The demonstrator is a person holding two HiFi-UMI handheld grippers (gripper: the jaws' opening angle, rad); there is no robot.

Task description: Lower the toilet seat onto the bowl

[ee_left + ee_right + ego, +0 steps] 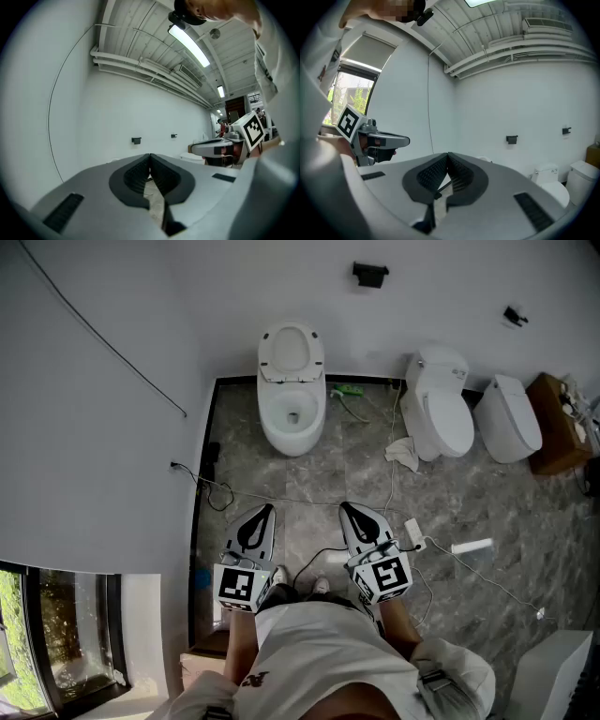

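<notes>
A white toilet stands against the far wall in the head view. Its seat (268,353) is raised upright against the lid, and the bowl (269,420) below it lies uncovered. My left gripper (265,513) and right gripper (349,510) hover side by side over the grey floor, well short of the toilet and pointing toward it. Both are shut with nothing between their jaws. The left gripper view shows its jaws (150,155) closed before the white wall. The right gripper view shows the same for its jaws (448,154).
Two more white toilets (439,407) (509,418) and a brown box (560,423) stand to the right. Cables (217,491), a power strip (414,533), a white cloth (403,454) and a white tube (472,547) lie on the floor. A white wall runs along the left.
</notes>
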